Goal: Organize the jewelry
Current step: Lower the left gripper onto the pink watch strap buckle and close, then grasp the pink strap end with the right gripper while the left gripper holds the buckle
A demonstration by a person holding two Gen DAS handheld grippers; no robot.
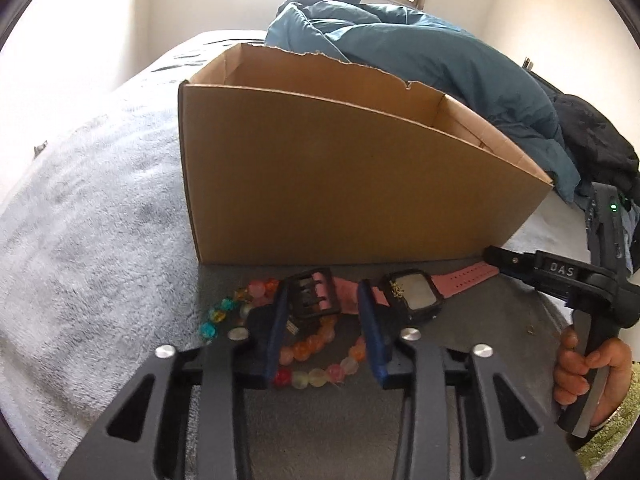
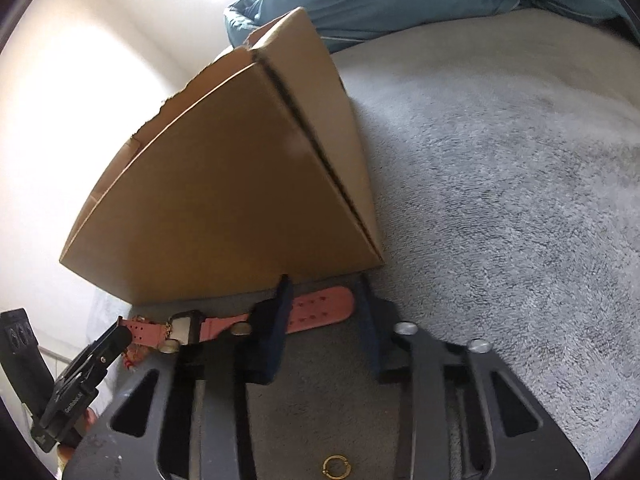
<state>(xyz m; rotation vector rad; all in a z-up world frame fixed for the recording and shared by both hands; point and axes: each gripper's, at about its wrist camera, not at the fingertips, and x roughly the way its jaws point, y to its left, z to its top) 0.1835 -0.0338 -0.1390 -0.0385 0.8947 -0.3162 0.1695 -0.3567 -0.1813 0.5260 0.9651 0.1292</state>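
Beaded bracelet point(image 1: 320, 354) lies between my left gripper's point(image 1: 326, 320) wide-open, empty jaws, beside the pink watch point(image 1: 408, 296) on the bed's dark mat point(image 1: 480, 340); my right gripper point(image 2: 326, 312), jaws also open and empty, straddles the strap's tail, near the cardboard box point(image 1: 340, 176) for easy dropping.

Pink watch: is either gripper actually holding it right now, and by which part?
Neither. The left gripper stands open around the pink watch's buckle end; the right gripper stands open around its holed strap tip. Nothing is clamped yet.
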